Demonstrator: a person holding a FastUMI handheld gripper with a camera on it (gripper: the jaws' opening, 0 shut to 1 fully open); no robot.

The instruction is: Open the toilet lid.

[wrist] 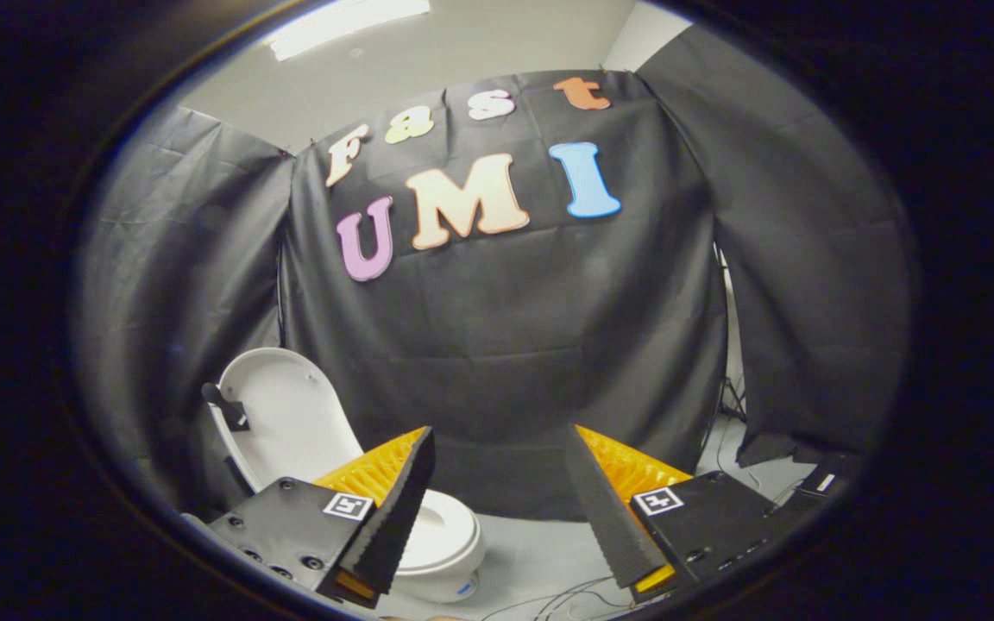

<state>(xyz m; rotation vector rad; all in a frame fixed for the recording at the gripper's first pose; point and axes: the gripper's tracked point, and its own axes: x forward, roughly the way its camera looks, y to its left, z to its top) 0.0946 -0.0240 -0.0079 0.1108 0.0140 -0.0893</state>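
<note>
The fingers [415, 496] stand wide apart, a broad gap between them, and nothing is held or touched by either one; through the gap only the grey floor [531, 552] and the black cloth wall [506, 328] show. The gripper [497, 448] hangs above and short of the toilet [441, 552], tilted so that it looks mostly at the wall.

The lid [286, 414] is up. It stands nearly upright, leaning back a little toward the cloth, its pale inner face turned toward the camera, beyond and to the left of the left finger. A small dark fitting [225, 405] sits at the lid's left edge; what it is cannot be told. Below the lid, the white seat [441, 526] and the rounded front of the bowl [449, 582] show just past the left finger's tip, partly hidden behind that finger and its black mount [286, 526]. The toilet stands on the floor close to the foot of the wall, toward the booth's left corner.

Thin cables [566, 599] trail over the floor near the fingers, between the bowl and the right finger. On the right, the cloth ends and a gap opens, where a dark stand [732, 401] and more cable show on the floor. Above the cloth are a pale ceiling [462, 52] and a long bright lamp [346, 21].
</note>
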